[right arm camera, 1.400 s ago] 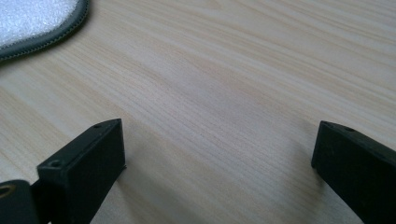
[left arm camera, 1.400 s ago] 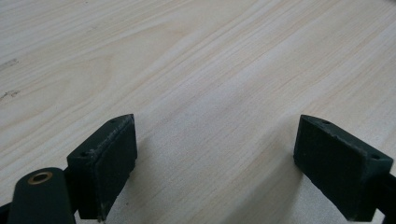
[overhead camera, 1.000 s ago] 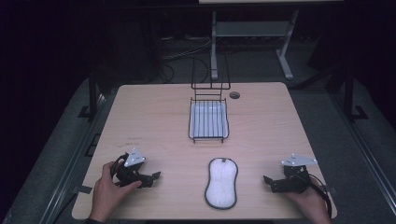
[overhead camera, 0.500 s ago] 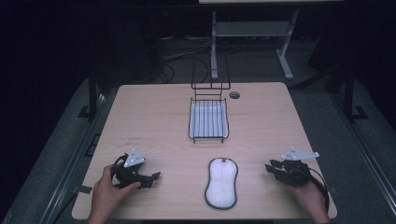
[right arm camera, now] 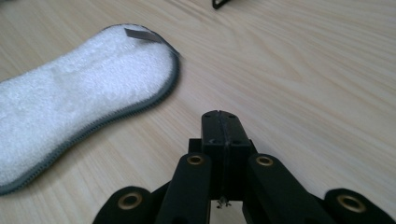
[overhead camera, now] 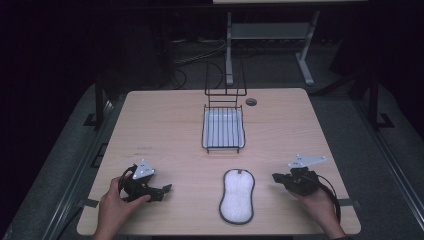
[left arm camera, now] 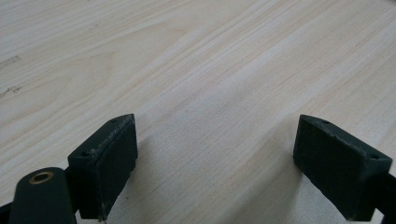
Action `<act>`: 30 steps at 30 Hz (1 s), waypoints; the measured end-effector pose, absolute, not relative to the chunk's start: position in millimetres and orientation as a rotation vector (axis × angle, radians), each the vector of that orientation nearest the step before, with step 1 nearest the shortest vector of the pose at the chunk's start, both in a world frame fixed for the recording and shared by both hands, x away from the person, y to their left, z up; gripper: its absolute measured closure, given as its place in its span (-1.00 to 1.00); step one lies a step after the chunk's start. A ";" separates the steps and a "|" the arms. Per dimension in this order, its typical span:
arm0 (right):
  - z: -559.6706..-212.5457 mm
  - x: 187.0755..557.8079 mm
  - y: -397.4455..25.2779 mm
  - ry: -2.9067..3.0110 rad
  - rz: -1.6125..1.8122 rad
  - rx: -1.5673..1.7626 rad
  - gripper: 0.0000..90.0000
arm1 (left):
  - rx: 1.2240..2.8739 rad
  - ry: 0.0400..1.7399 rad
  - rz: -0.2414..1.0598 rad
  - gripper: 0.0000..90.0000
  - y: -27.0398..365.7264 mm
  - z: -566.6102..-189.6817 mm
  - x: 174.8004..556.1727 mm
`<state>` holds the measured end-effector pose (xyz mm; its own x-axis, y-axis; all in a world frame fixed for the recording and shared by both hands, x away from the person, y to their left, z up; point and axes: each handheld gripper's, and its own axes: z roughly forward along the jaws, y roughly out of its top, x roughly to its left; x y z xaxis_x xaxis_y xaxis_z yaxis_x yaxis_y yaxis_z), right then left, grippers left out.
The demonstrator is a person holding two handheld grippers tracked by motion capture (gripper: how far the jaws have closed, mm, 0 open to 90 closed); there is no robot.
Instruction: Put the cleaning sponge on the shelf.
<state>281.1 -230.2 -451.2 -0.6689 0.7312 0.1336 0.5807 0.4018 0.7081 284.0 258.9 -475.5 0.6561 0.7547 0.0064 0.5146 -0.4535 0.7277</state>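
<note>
A white peanut-shaped sponge pad (overhead camera: 237, 196) with a grey rim lies flat near the table's front edge, between the two hands. My left gripper (overhead camera: 165, 190) rests low at the front left, jaws wide apart over bare wood, nothing between its fingers (left arm camera: 105, 163). My right gripper (overhead camera: 276, 177) is at the front right, pointing left toward the pad and a short way from it. In the right gripper view its jaws are pressed together with nothing between them, and the pad (right arm camera: 79, 93) lies ahead to the left.
A black wire rack (overhead camera: 223, 127) with a white tray under it stands at the table's middle, its tall wire back toward the far edge. A round cable hole (overhead camera: 251, 102) sits beside it. The wooden table (overhead camera: 160, 130) has open surface left and right.
My right gripper has moved slightly forward and left, toward the pad, and turned to point at it. The left gripper has stayed put.
</note>
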 end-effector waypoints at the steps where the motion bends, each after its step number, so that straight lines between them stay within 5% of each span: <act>1: -450.9 282.8 -227.3 2.465 1.122 1.151 0.99 | 2.160 0.976 0.431 -0.71 259.2 -475.4 284.1; 30: -454.8 301.0 -179.3 2.561 1.176 1.061 0.99 | 2.159 0.980 0.427 -0.71 259.0 -475.2 283.9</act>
<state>301.0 -179.3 -454.8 -0.7443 0.6475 0.1635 0.5462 0.4492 0.7070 283.9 259.0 -475.2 0.6564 0.7544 0.0052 0.5173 -0.4551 0.7248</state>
